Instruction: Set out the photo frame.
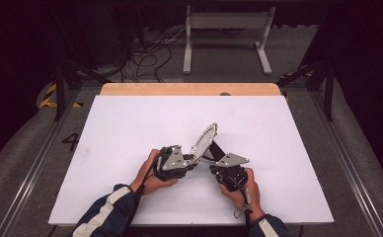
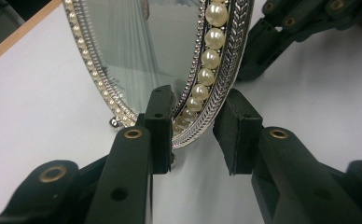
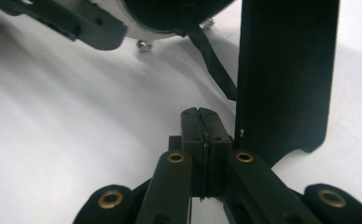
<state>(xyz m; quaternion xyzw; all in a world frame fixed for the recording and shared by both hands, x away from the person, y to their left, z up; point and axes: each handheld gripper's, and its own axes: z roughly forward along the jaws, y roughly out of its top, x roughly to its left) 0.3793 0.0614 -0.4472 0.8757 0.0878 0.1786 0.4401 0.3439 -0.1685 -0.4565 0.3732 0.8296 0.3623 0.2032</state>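
Left gripper view: pearl-rimmed mirror between parted left claw.

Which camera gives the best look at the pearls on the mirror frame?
The left gripper view: the pearls run close up along the mirror rim, each bead distinct. From the high view the mirror is a small tilted oval, too small for beads. The right gripper view sees its dark back and stand.

Black fingers with brass rivets; navy sleeve, white stripes.
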